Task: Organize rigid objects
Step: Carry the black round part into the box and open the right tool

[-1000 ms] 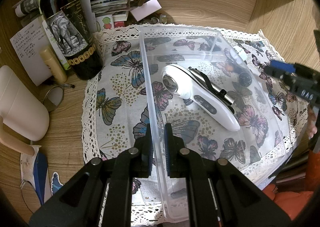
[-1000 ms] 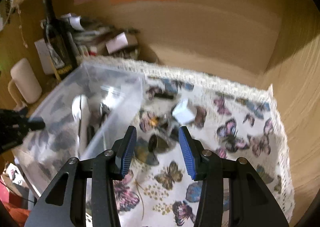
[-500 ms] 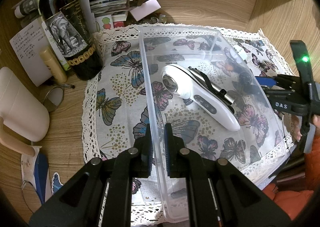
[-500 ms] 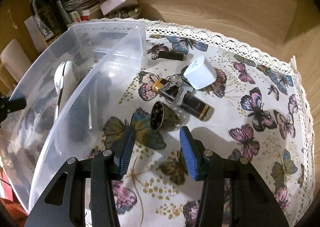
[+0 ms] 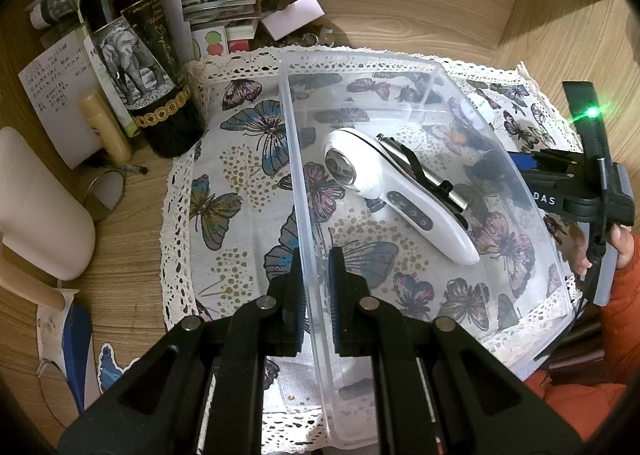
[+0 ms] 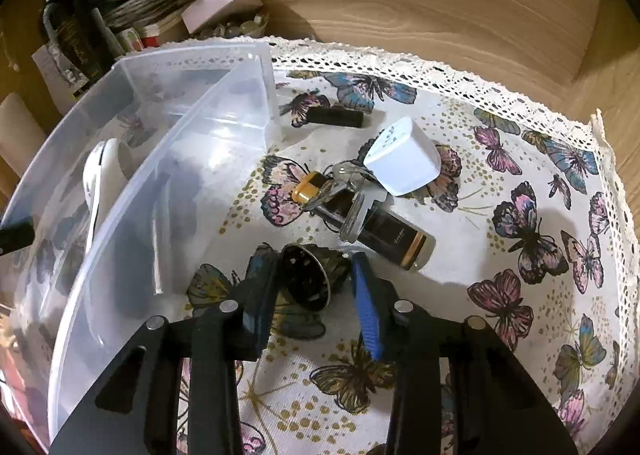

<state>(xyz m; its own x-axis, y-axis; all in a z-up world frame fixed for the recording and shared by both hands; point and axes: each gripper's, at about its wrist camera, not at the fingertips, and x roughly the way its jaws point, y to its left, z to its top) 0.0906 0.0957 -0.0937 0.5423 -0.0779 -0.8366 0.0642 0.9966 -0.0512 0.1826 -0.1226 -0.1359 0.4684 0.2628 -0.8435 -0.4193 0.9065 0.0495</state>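
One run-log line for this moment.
left gripper: shut on bin wall | right gripper: closing around dark capsule, pads not yet pressing

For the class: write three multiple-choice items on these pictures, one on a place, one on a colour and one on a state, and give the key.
1. The white handheld device lies: A on bare wood; B inside the clear bin; C on a paper stack.
2. The cone-shaped cap on the butterfly cloth is: A red; B green; C white.
3. The left gripper is: A shut on the bin's wall; B wide open; C holding a bottle.
Key: B, it rests on the bin's floor; C, it shows plain white; A, its jaws clamp the wall.
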